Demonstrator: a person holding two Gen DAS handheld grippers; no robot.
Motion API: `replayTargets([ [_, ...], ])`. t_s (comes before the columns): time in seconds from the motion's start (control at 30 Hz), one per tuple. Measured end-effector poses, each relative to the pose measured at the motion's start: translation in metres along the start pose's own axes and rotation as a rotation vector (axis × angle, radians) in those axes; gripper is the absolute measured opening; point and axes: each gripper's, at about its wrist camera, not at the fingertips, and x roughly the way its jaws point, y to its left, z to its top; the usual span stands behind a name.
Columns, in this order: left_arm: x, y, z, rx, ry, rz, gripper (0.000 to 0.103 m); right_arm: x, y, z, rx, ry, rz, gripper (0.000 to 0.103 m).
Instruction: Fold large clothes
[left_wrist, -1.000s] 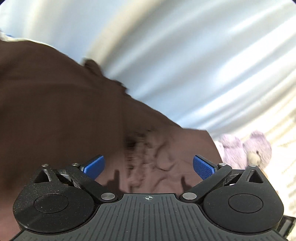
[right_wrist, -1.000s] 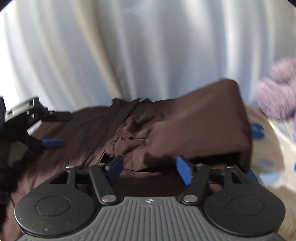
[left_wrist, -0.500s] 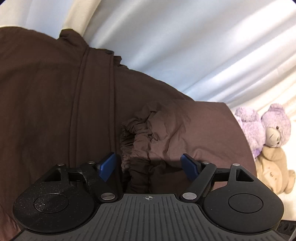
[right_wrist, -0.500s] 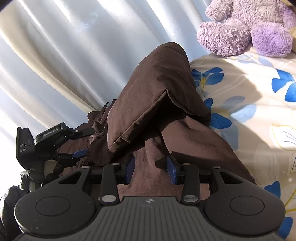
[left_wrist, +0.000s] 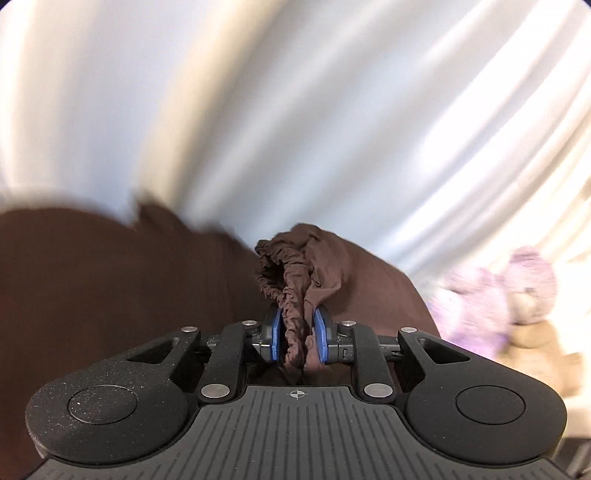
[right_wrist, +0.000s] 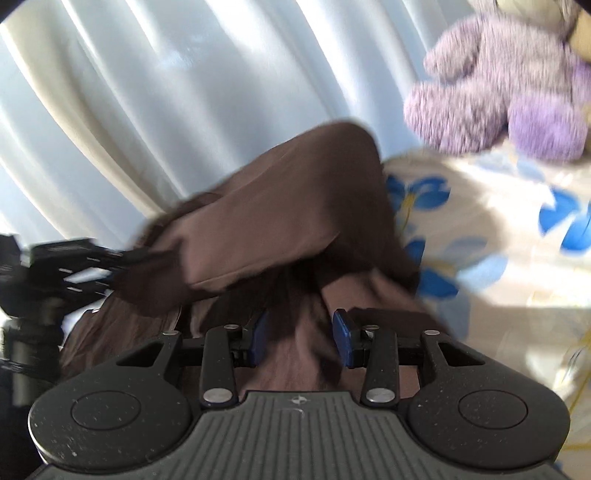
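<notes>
Left tool (left_wrist: 299, 338): jaws were wide open over the garment (left_wrist: 110, 288) a second ago, now closing on the bunched elastic hem (left_wrist: 284, 280), pads already pinching the gather between them. View went from sharp to smeared, so the hand was on the move with the cloth in it

Right tool (right_wrist: 301, 338): jaws narrower than a second ago, unchanged over the last half second, partly closed around a ridge of brown fabric rising between the pads. Looked like a grip, though pad contact on the left side sat in shadow

Garment lay on the bed (right_wrist: 498, 236), flowered sheet showing to its right. One folded flap (right_wrist: 280, 206) stood tented up past the right tool, with the left tool (right_wrist: 74, 258) visible at its far left end

Beyond: purple plush bear (right_wrist: 509, 99) at the sheet's far edge, pale curtain (left_wrist: 295, 110) behind everything

Read: both ends now secured, so the grab step was done and the next fold could start. Risk: gathered hem is bulky and could slip out if pulled hard
</notes>
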Motion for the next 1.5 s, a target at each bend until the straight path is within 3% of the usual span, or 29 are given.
replayTargets([
  [0.07, -0.011, 0.010, 0.004, 0.073, -0.032, 0.104, 0.022, -0.001, 0.005, 0.005, -0.035, -0.026, -0.023, 0.038],
  [0.13, -0.008, 0.027, 0.000, 0.070, -0.006, 0.168, 0.022, 0.003, 0.009, 0.009, -0.067, -0.039, -0.044, 0.038],
  [0.3, 0.032, 0.049, -0.036, 0.060, 0.086, 0.230, 0.030, 0.032, 0.026, 0.020, -0.134, -0.040, -0.055, 0.037],
  [0.43, 0.042, 0.058, -0.049, 0.061, 0.061, 0.230, 0.039, 0.058, 0.034, 0.019, -0.213, -0.047, -0.127, 0.037],
  [0.6, 0.049, 0.049, -0.041, 0.112, 0.057, 0.240, 0.032, 0.073, 0.032, 0.010, -0.281, -0.043, -0.182, 0.037],
  [0.77, 0.071, 0.029, -0.032, 0.205, 0.011, 0.302, 0.032, 0.085, 0.045, 0.013, -0.334, -0.020, -0.234, 0.037],
  [0.9, 0.088, 0.027, -0.044, 0.276, 0.035, 0.357, 0.044, 0.095, 0.059, 0.009, -0.399, -0.025, -0.270, 0.037],
  [1.07, 0.063, 0.035, -0.043, 0.256, 0.037, 0.337, 0.056, 0.080, 0.059, 0.014, -0.372, -0.026, -0.239, 0.035],
  [1.2, 0.044, 0.041, -0.037, 0.210, -0.022, 0.372, 0.055, 0.070, 0.070, 0.019, -0.380, -0.067, -0.184, 0.034],
  [1.27, 0.035, 0.041, -0.035, 0.179, -0.056, 0.391, 0.055, 0.076, 0.080, 0.018, -0.416, -0.065, -0.165, 0.026],
  [1.33, 0.033, 0.036, -0.035, 0.167, -0.061, 0.361, 0.055, 0.088, 0.087, 0.016, -0.443, -0.039, -0.160, 0.015],
  [1.5, 0.055, 0.007, -0.054, 0.282, -0.028, 0.314, 0.056, 0.123, 0.080, 0.008, -0.401, 0.002, -0.166, 0.009],
])
